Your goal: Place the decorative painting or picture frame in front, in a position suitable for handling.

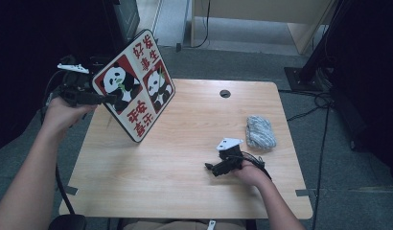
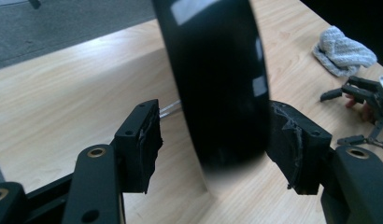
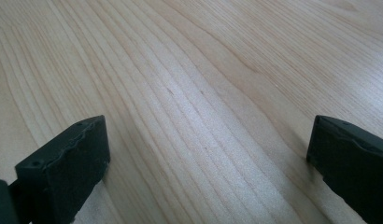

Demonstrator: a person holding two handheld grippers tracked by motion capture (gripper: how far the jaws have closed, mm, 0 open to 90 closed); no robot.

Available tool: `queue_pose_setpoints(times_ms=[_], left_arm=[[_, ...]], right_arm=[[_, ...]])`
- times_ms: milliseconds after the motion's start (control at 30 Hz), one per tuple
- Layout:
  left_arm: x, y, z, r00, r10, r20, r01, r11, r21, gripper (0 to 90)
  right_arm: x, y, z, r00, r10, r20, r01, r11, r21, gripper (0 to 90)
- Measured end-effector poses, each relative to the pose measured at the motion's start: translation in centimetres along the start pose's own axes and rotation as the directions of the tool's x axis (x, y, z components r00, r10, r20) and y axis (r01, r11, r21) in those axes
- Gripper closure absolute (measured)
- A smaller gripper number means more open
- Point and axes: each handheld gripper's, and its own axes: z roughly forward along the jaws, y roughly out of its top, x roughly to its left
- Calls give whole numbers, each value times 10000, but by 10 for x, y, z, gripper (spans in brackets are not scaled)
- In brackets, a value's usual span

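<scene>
Above the table's (image 1: 185,158) left edge, my left gripper (image 1: 106,99) grasps a square panda board (image 1: 134,84), tilted up on one corner. Seen from the left gripper view, its glossy black back (image 2: 217,84) sits between the pads (image 2: 147,140), touching the right one. It seems stiff, flat and fairly light, slick at the back, so the edge is the place to pinch. Red Chinese characters run along two sides; I cannot read them. My right gripper (image 1: 214,167) rests on the wood, released, holding nothing, near a grey cloth (image 1: 260,132).
</scene>
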Motion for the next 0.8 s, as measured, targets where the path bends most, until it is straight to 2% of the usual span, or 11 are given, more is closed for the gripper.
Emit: queue_pose_setpoints(times_ms=[367,500,600,667,700,800], left_arm=[[2,41,3,9999,153,-43,-151,9988,470,377],[3,52,5,9997,230,-116,-222,9976,660,379],[2,58,5,9998,216,-32,-214,9981,579,382],[5,61,7,9998,185,87,-191,9973,704,385],[7,63,8,9998,217,-7,-216,9965,811,393],[11,68,8,9999,89,67,-95,9964,841,403]], right_arm=[[0,0,0,10000,47,3,-47,10000,18,0],[1,0,0,10000,50,20,-50,10000,17,0],[0,0,0,10000,47,14,-47,10000,15,0],[1,0,0,10000,57,17,-57,10000,3,0],[1,0,0,10000,56,17,-56,10000,4,0],[1,0,0,10000,48,15,-48,10000,-1,0]])
